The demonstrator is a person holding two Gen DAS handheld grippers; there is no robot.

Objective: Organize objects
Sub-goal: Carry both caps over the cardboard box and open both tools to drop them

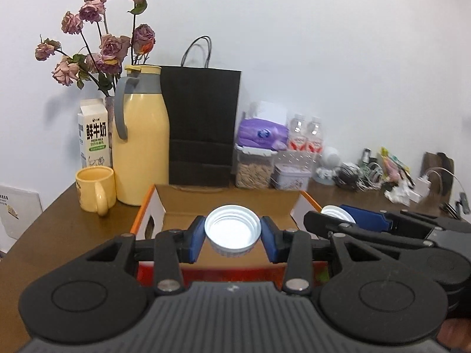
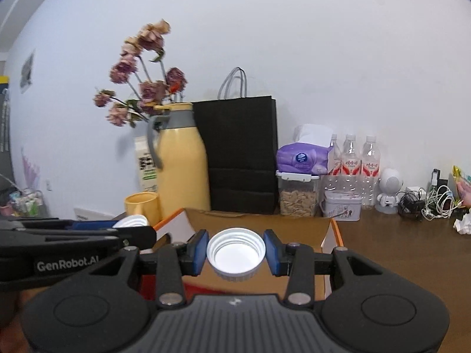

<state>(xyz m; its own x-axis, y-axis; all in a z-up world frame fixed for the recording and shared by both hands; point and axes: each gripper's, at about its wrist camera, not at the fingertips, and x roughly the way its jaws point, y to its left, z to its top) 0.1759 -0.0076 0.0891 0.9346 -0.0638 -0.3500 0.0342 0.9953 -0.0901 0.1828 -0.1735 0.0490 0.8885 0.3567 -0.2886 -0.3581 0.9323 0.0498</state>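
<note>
I seem to be in a lived-in home room — a brown wooden table (image 1: 59, 217) against a plain white wall holds dried pink roses (image 1: 103, 47), a yellow thermos jug (image 1: 141, 147), a matching yellow mug (image 1: 94, 188), a milk carton (image 1: 94, 138), purple tissues (image 2: 303, 158) — everyday household clutter.

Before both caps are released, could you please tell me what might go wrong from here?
1. Each white threaded plastic cap is pinched only at its rim, so it could slip or pop out.
2. The left gripper and right gripper are close together over the open cardboard box and could collide.
</note>
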